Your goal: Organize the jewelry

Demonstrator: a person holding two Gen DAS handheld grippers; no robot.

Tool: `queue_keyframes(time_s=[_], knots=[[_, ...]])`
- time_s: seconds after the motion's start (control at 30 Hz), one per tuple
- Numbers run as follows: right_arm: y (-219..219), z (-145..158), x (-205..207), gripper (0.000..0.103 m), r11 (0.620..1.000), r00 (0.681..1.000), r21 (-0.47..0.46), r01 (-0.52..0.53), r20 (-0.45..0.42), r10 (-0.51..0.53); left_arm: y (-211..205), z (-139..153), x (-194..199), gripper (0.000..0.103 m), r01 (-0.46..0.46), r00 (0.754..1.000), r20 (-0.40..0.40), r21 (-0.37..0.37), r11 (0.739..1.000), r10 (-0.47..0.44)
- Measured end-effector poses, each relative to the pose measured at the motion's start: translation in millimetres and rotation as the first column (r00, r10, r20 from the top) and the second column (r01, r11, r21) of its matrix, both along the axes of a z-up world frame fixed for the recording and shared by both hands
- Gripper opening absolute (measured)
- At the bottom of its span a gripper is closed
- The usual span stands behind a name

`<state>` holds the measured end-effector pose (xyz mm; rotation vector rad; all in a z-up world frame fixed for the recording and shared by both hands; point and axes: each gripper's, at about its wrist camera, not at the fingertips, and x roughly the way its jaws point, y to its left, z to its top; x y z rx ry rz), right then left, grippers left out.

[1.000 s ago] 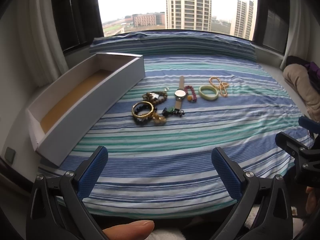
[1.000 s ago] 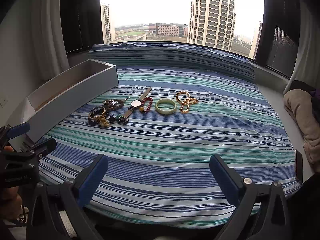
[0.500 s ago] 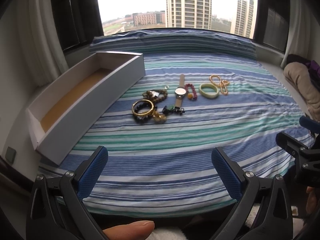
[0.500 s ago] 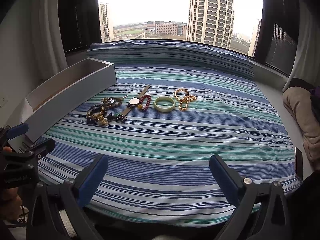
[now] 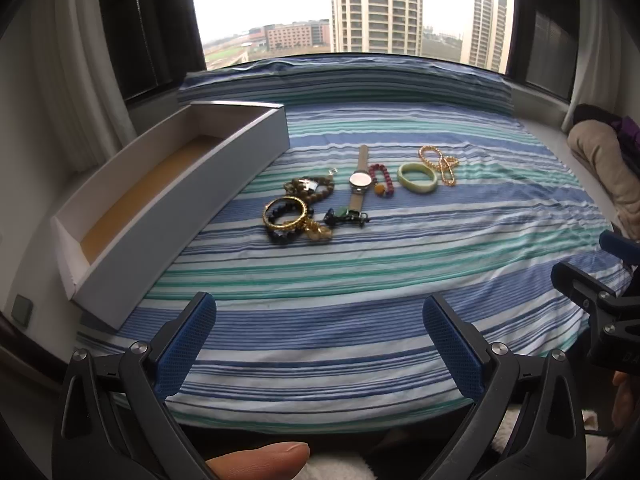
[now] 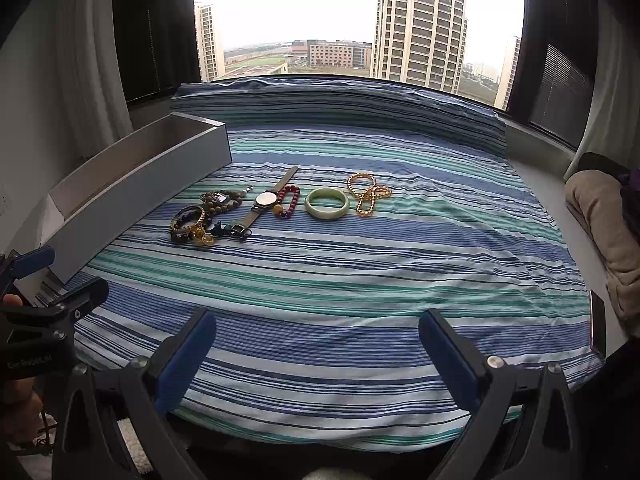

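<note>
Nearest the cameras, both tools sit at the near edge of the bed with nothing in them. The left gripper (image 5: 320, 340) has its blue pads (image 5: 186, 344) spread wide apart, and a thumb (image 5: 260, 460) pokes in at the bottom of that view. The right gripper (image 6: 318, 344) is spread just as wide and holds nothing either. Each one shows up at the edge of the other's view, so they're side by side, well short of the jewelry.

Under them is the striped bedspread (image 6: 340, 280), blue, teal and white bands running left to right.

Further out, around mid-bed, the jewelry lies in a loose row. At the left end there's a little pile: a gold bangle (image 5: 285, 213) lying on dark beads, with a gold charm (image 5: 318, 233) touching it and a black and green clip thing (image 5: 345, 216) just to the right. Just behind that is a brown bead bracelet (image 5: 310, 188). Then a watch (image 5: 359, 180) lying flat with its strap pointing away, a red bead bracelet (image 5: 382, 180) right beside it, a pale green bangle (image 5: 417, 177) and, at the right end, a gold chain (image 5: 438, 164) nearly touching the bangle.

On the left, a long white box (image 5: 168, 208) runs from near to far along the bed's edge, open on top with a brown floor, just left of the pile.

Far right there's a beige cushion (image 6: 600, 216). At the back, a window (image 6: 360, 20) with tall buildings outside.
</note>
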<state>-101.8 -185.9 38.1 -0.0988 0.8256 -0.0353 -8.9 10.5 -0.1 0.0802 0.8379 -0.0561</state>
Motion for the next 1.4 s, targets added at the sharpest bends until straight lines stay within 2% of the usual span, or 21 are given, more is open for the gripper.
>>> queue_keyframes(time_s=[0.87,1.03,1.2,1.4], knots=[[-4.0,-3.5,0.7,0.103,1.0,1.0,-0.02,0.014,0.0,-0.014,0.4,-5.4,-1.2,0.103,0.007,1.0,-0.01,0.023,1.0,-0.006],[-3.6,-3.6,0.5,0.103,1.0,1.0,-0.021,0.016,0.001,-0.016,-1.9,-3.5,0.5,0.103,-0.012,1.0,-0.009,0.004,1.0,0.012],[-3.8,-4.5,1.1,0.103,1.0,1.0,-0.019,0.017,-0.001,-0.017,4.5,-0.2,-2.2,0.103,-0.018,1.0,0.004,-0.047,0.999,0.018],[-2.7,-5.0,1.2,0.103,1.0,1.0,-0.019,0.012,-0.002,-0.012,-1.0,2.9,-3.1,0.103,-0.009,1.0,0.028,-0.036,0.999,0.01]])
